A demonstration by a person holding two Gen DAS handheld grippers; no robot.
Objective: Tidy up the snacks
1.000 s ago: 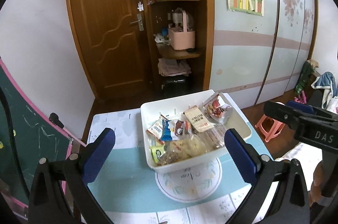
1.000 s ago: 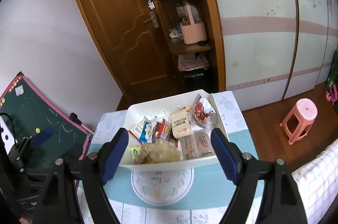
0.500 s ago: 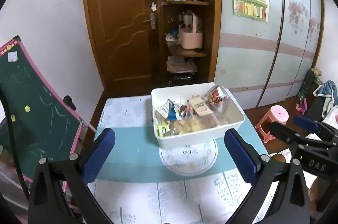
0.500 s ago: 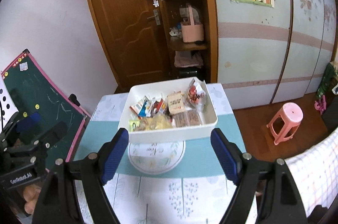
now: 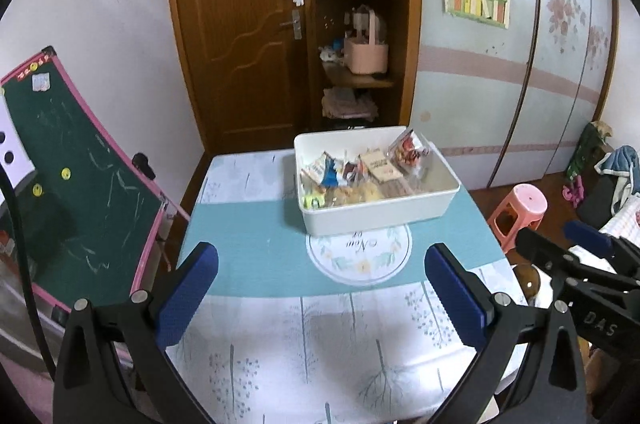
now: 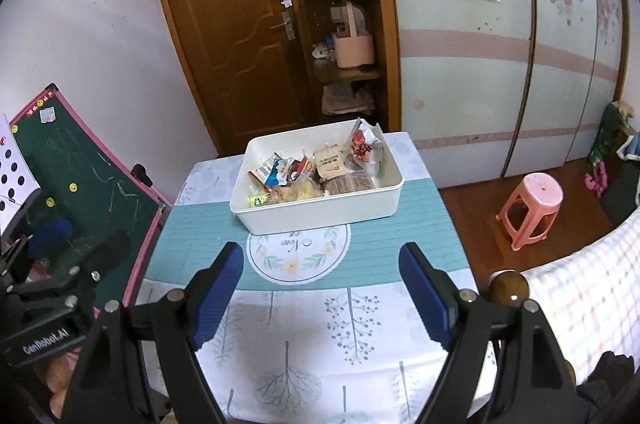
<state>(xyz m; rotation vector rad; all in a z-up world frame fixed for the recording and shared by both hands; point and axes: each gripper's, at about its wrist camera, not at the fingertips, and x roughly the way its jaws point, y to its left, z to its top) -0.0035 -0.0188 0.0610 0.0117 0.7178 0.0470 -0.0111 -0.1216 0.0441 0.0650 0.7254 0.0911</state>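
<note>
- We see a white, smooth-walled rectangular bin (image 5: 380, 212) at the far end of the table (image 5: 280, 352), its front edge over a round printed mat (image 5: 360, 260).
- Crinkly snack packets (image 6: 304, 175) fill the bin, some glossy, one flat and tan.
- The tablecloth is teal in the middle, pale with printed trees nearer us; that near stretch lies bare.
- Our left gripper (image 5: 320, 300) and right gripper (image 6: 320, 300) hover over the near cloth, well short of the bin, blue pads spread wide with nothing between them.
- A pink plastic stool (image 6: 532, 207) stands off the table's right edge.
</note>
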